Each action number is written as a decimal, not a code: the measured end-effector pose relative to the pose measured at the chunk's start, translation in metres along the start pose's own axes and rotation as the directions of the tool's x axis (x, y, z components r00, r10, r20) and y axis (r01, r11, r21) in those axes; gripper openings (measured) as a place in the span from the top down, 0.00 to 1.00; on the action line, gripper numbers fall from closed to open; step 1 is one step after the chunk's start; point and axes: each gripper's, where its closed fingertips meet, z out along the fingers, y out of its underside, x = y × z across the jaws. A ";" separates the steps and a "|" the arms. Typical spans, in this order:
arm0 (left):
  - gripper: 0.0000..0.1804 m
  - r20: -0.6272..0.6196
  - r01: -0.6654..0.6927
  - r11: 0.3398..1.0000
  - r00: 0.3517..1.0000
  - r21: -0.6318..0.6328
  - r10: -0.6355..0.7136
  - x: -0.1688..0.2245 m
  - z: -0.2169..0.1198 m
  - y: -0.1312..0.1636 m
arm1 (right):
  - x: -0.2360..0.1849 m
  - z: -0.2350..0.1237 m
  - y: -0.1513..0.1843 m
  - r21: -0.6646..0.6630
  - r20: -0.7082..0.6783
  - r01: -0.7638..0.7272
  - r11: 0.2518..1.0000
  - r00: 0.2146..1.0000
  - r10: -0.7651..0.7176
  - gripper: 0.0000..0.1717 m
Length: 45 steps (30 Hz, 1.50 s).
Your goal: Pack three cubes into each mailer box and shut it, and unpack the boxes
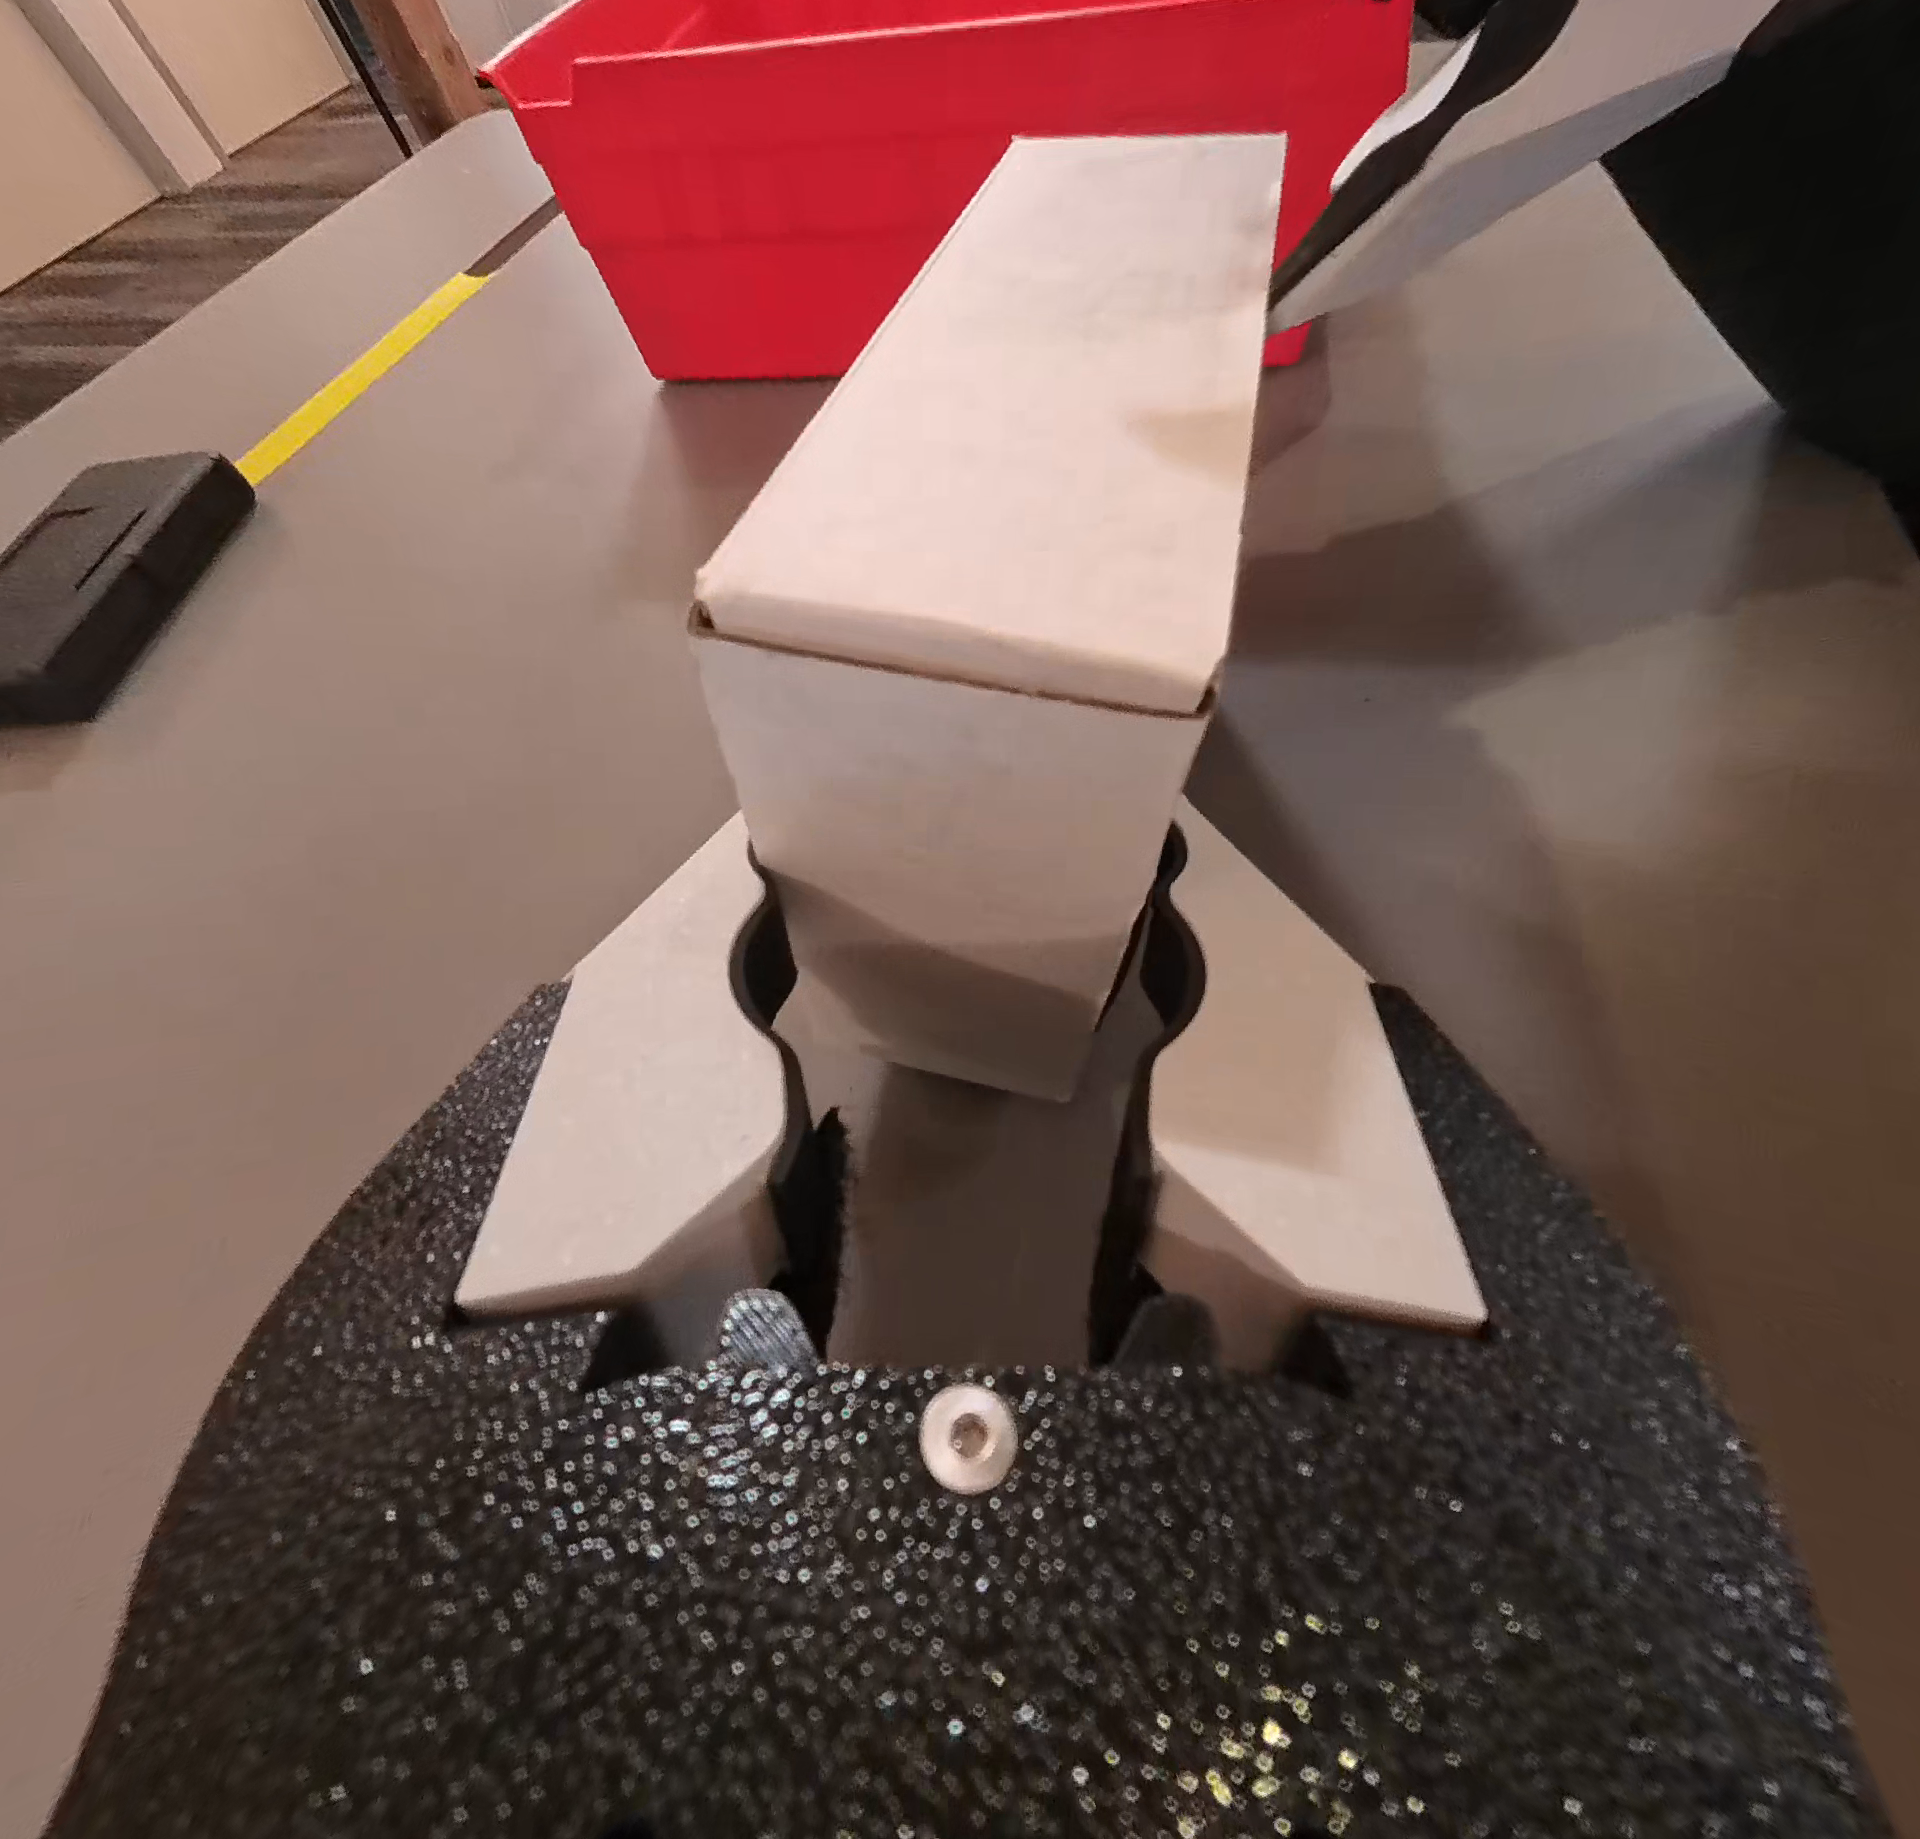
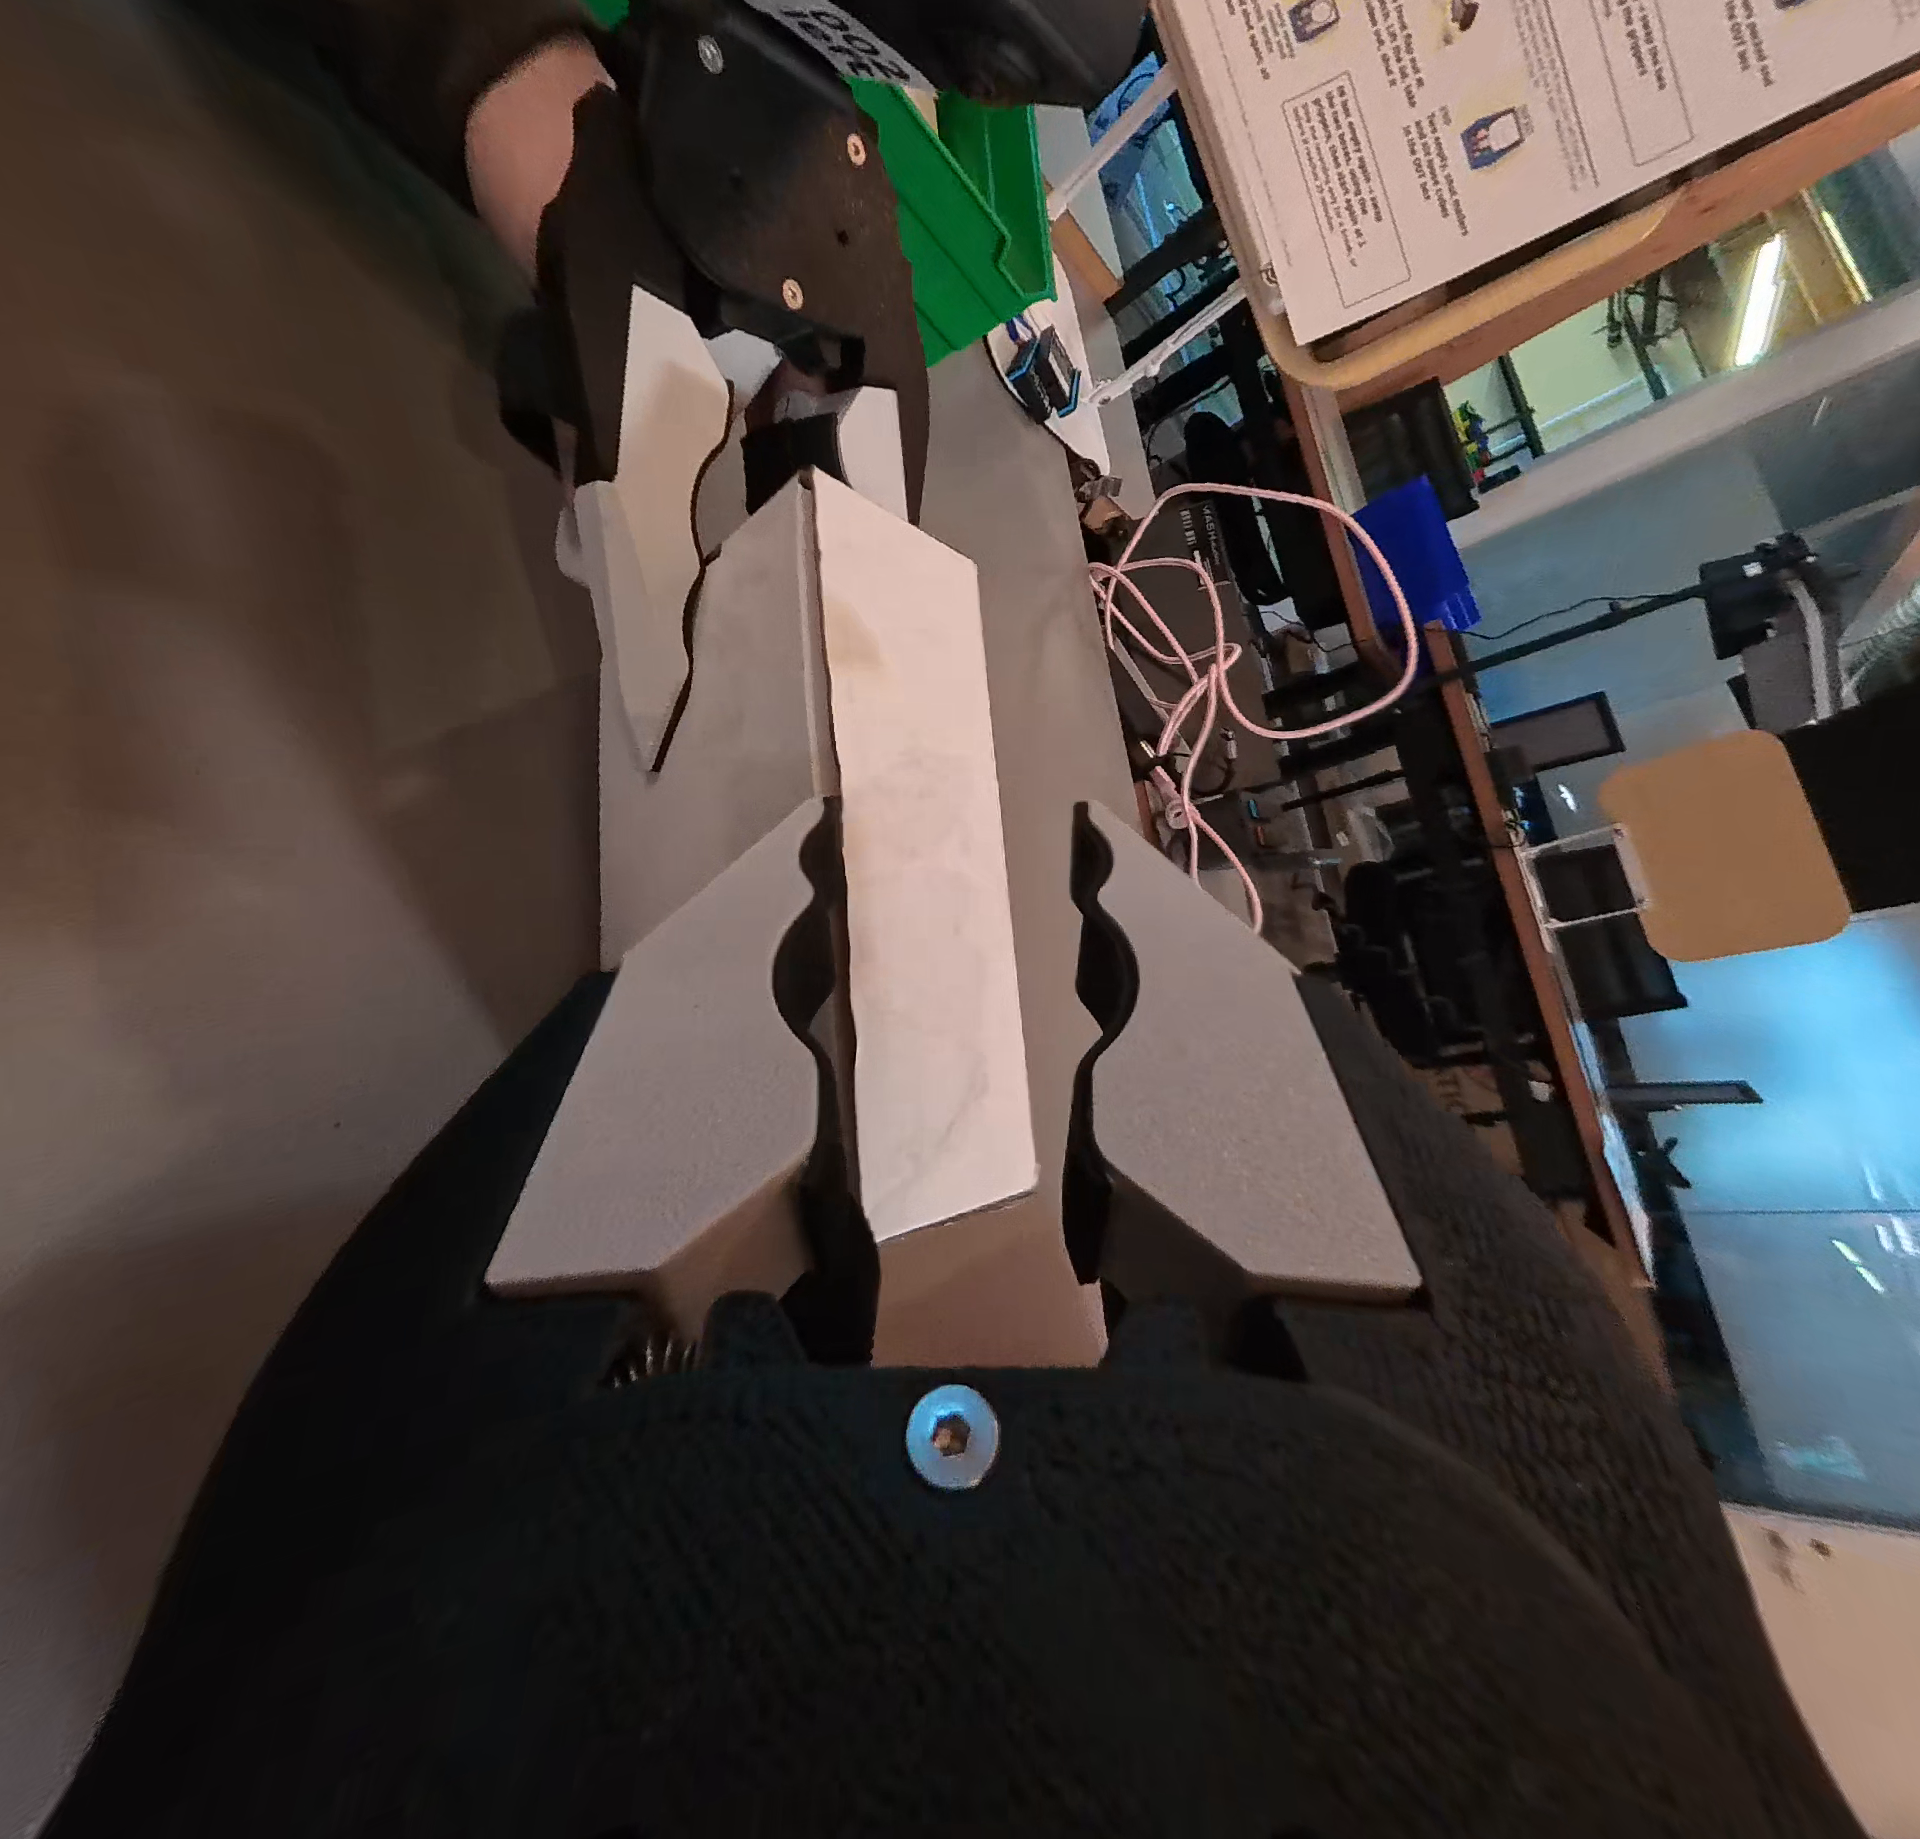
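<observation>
1. Red plastic forms the bin [image 1: 935, 179] at 12 o'clock in your left wrist view; it stands on the grey table [image 1: 416, 750] just beyond the far end of the white mailer box [image 1: 1039, 459]. A black block [image 1: 104, 574] lies at 9 o'clock beside a yellow floor stripe [image 1: 364, 376].
2. In your right wrist view, a green bin [image 2: 956, 231] sits at 12 o'clock behind the left gripper [image 2: 769, 501]. A pink cable [image 2: 1247, 646] hangs at 2 o'clock, and a printed instruction sheet [image 2: 1507, 106] fills the 1 o'clock corner. A tan patch at 3 o'clock covers part of the background.
3. The box lid is shut, so you cannot see whether any cubes are inside. The right wrist view is rolled sideways and its left half is blurred. The hand [image 2: 520, 137] behind the left gripper is partly cut off by dark housing.
4. Your left gripper [image 1: 961, 916] holds the near end of the mailer box: both pads press its side walls, and the box runs from the jaws toward 12 o'clock, its lower corner lifted off the table.
5. Your right gripper [image 2: 951, 906] straddles the opposite end of the same box. The 9 o'clock finger [image 2: 821, 958] lies against the box edge; the 3 o'clock finger [image 2: 1101, 958] stands apart from the box face with a visible gap, so this gripper is not clamped. In the left wrist view it [image 1: 1340, 220] enters from 1 o'clock at the far box end.
</observation>
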 end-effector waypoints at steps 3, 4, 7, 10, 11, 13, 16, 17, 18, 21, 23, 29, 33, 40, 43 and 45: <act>0.63 0.021 -0.010 1.000 1.000 0.006 0.010 -0.001 0.000 -0.003 | 0.001 -0.001 0.001 -0.033 -0.024 0.063 0.997 0.998 -0.064 0.78; 0.63 0.026 -0.007 1.000 1.000 0.006 0.007 -0.002 0.000 -0.003 | 0.000 -0.001 0.002 -0.049 -0.028 0.090 0.995 0.995 -0.091 0.80; 0.63 0.021 0.021 1.000 1.000 0.008 -0.021 -0.002 0.000 -0.002 | -0.003 0.004 0.003 -0.098 -0.043 0.187 0.977 0.980 -0.192 0.87; 0.64 0.014 0.034 0.999 0.999 0.017 -0.034 -0.002 0.000 -0.003 | -0.004 0.007 0.004 -0.156 -0.064 0.291 0.944 0.950 -0.304 0.91; 0.63 0.014 0.034 0.999 0.999 0.020 -0.035 -0.003 0.000 -0.003 | -0.004 0.008 0.004 -0.170 -0.064 0.308 0.936 0.944 -0.323 0.92; 0.64 0.027 0.016 0.999 0.999 0.040 -0.017 -0.004 -0.001 -0.006 | -0.007 0.009 0.006 -0.194 -0.045 0.321 0.927 0.941 -0.335 0.98; 0.64 0.120 -0.106 0.993 0.988 0.049 0.100 -0.012 -0.005 -0.011 | -0.005 0.008 0.007 -0.222 -0.048 0.301 0.927 0.947 -0.319 0.99; 0.64 0.155 -0.164 0.986 0.976 0.045 0.155 -0.015 -0.007 -0.012 | -0.005 0.007 0.006 -0.223 -0.040 0.284 0.933 0.953 -0.300 0.99; 0.64 0.179 -0.210 0.977 0.963 0.040 0.200 -0.016 -0.008 -0.013 | -0.004 0.005 0.005 -0.218 -0.041 0.272 0.937 0.957 -0.287 0.99; 0.64 0.231 -0.352 0.936 0.912 0.019 0.338 -0.015 -0.008 -0.014 | 0.006 -0.008 -0.004 -0.171 -0.077 0.213 0.962 0.970 -0.229 1.00; 0.64 0.271 -0.498 0.867 0.835 -0.002 0.480 -0.011 -0.007 -0.018 | 0.014 -0.021 -0.011 -0.144 -0.107 0.183 0.973 0.974 -0.199 0.99; 0.64 0.372 -0.742 0.658 0.579 -0.130 0.726 -0.013 -0.010 -0.019 | 0.018 -0.025 -0.005 -0.144 -0.110 0.141 0.980 0.981 -0.157 0.98; 0.64 0.387 -0.821 0.530 0.427 -0.212 0.817 -0.019 -0.012 -0.013 | 0.012 -0.017 0.005 -0.169 -0.070 0.129 0.977 0.987 -0.142 0.98; 0.31 0.326 -0.681 0.718 0.651 -0.147 0.685 -0.023 -0.013 -0.001 | 0.004 -0.007 0.014 -0.197 -0.027 0.124 0.973 0.991 -0.132 1.00; 0.23 0.285 -0.584 0.812 0.780 0.013 0.557 -0.005 -0.018 -0.022 | 0.003 -0.005 0.014 -0.200 -0.022 0.114 0.973 0.992 -0.121 1.00; 0.25 0.271 -0.547 0.829 0.821 0.117 0.503 0.010 -0.023 -0.042 | 0.003 -0.004 0.014 -0.208 -0.026 0.104 0.972 0.993 -0.112 1.00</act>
